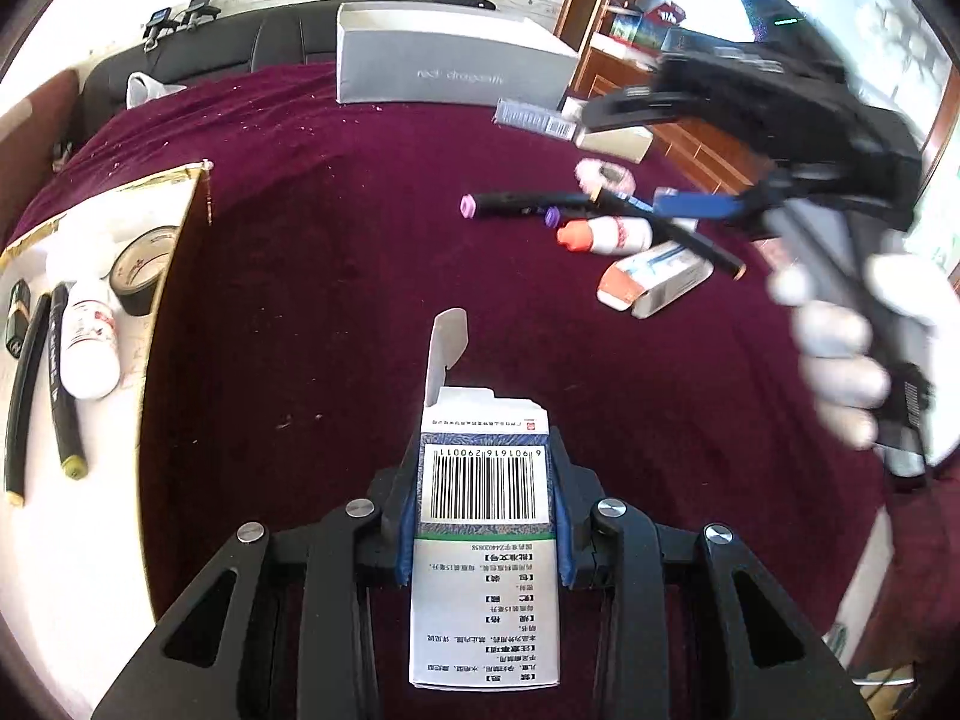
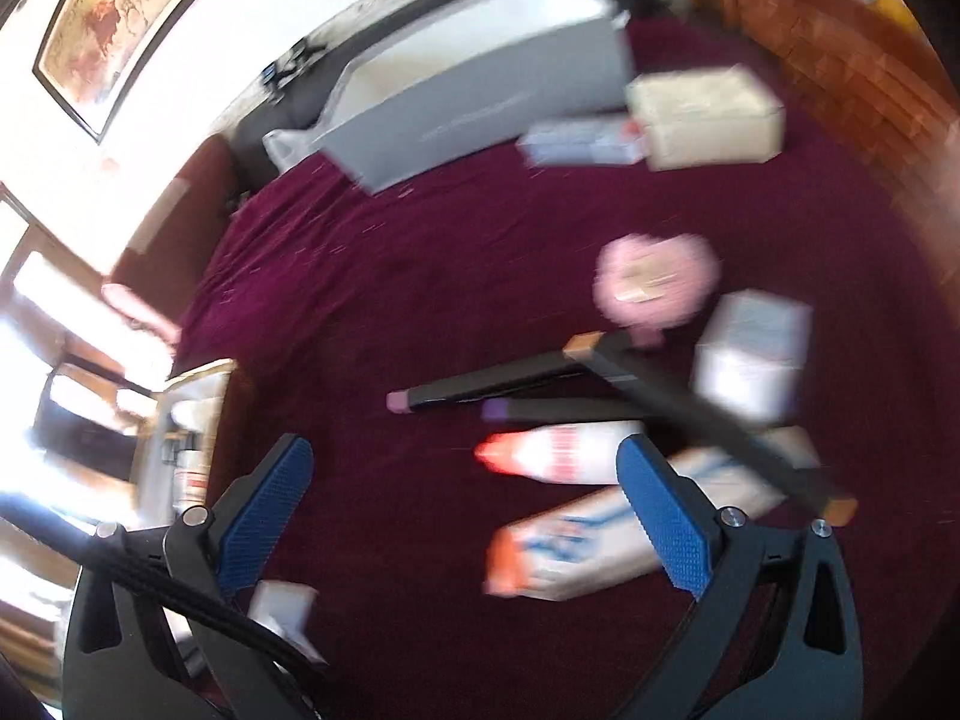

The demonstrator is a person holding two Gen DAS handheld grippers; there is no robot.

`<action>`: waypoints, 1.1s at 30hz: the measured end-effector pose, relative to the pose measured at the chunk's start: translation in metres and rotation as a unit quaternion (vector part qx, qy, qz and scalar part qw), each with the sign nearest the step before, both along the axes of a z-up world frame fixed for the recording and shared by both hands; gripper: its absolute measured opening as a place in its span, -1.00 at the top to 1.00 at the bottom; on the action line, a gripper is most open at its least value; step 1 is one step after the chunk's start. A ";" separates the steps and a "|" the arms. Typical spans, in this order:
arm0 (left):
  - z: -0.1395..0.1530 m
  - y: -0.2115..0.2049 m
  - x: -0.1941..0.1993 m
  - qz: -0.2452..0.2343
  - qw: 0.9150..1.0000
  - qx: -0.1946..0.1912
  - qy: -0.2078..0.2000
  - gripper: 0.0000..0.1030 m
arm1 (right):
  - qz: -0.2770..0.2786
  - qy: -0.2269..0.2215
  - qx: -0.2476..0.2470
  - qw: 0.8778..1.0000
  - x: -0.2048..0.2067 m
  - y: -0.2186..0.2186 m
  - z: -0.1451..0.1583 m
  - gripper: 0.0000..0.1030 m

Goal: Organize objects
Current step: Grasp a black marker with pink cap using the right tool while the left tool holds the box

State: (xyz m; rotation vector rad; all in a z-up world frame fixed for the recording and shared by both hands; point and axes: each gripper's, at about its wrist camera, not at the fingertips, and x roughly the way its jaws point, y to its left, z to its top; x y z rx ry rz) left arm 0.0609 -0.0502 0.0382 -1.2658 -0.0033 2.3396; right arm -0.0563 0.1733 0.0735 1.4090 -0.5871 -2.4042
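Note:
My left gripper [image 1: 485,510] is shut on a white medicine box [image 1: 486,540] with a barcode, its top flap open, held above the maroon cloth [image 1: 336,300]. My right gripper [image 2: 462,480] is open and empty, hovering over a pile: black markers [image 2: 498,384], a white bottle with an orange cap [image 2: 558,450], and a white-orange carton [image 2: 600,534]. The right gripper also shows in the left wrist view [image 1: 696,204], blurred, above that same pile [image 1: 606,234].
A white tray [image 1: 36,396] at left holds markers, a white bottle [image 1: 90,336] and a tape roll [image 1: 141,270]. A large grey box [image 1: 450,60] stands at the back. A pink round object [image 2: 657,285] and small boxes [image 2: 750,354] lie near the pile.

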 end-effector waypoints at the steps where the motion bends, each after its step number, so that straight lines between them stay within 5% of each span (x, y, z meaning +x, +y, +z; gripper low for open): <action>1: 0.003 -0.003 0.002 0.000 1.000 0.005 0.002 0.43 | 0.005 -0.021 -0.017 1.000 -0.010 -0.007 -0.007 -0.98; 5: 0.011 -0.016 0.009 0.002 1.000 0.019 0.006 0.43 | -0.039 -0.047 0.029 0.998 -0.040 -0.020 -0.016 -0.96; 8: 0.013 -0.025 0.010 0.005 1.000 0.029 0.004 0.43 | -0.041 -0.099 0.011 0.994 -0.067 -0.027 -0.028 -0.95; 11: 0.014 -0.034 0.008 0.011 0.999 0.041 0.001 0.43 | -0.038 -0.091 0.044 0.994 -0.082 -0.040 -0.024 -0.97; 14: 0.012 -0.039 0.005 0.015 0.999 0.049 -0.003 0.43 | 0.012 -0.114 0.000 0.993 -0.091 -0.060 -0.033 -0.96; 16: 0.012 -0.042 0.004 0.018 0.999 0.051 -0.005 0.43 | 0.055 -0.113 -0.033 0.992 -0.090 -0.073 -0.035 -0.77; 19: 0.013 -0.050 0.003 0.018 0.998 0.058 -0.006 0.43 | 0.061 -0.052 0.052 0.995 -0.083 -0.082 -0.013 -0.75; 22: 0.013 -0.055 0.002 0.020 0.998 0.067 -0.008 0.43 | 0.066 -0.009 0.170 0.983 -0.084 -0.089 0.000 -0.75; 27: 0.014 -0.061 -0.002 0.021 0.997 0.071 -0.009 0.43 | 0.119 -0.042 0.264 0.956 -0.087 -0.091 -0.024 -0.73; 28: 0.014 -0.061 -0.003 0.020 0.997 0.072 -0.009 0.43 | 0.125 -0.043 0.288 0.948 -0.085 -0.088 -0.028 -0.67; 29: 0.015 -0.061 -0.003 0.020 0.997 0.072 -0.009 0.43 | 0.133 -0.039 0.314 0.939 -0.081 -0.090 -0.035 -0.38; 30: 0.014 -0.060 -0.003 0.020 0.997 0.072 -0.009 0.43 | 0.138 -0.039 0.310 0.940 -0.078 -0.090 -0.035 -0.05; 33: 0.014 -0.060 -0.007 0.022 0.997 0.069 -0.011 0.43 | 0.132 -0.048 0.281 0.949 -0.075 -0.088 -0.029 0.37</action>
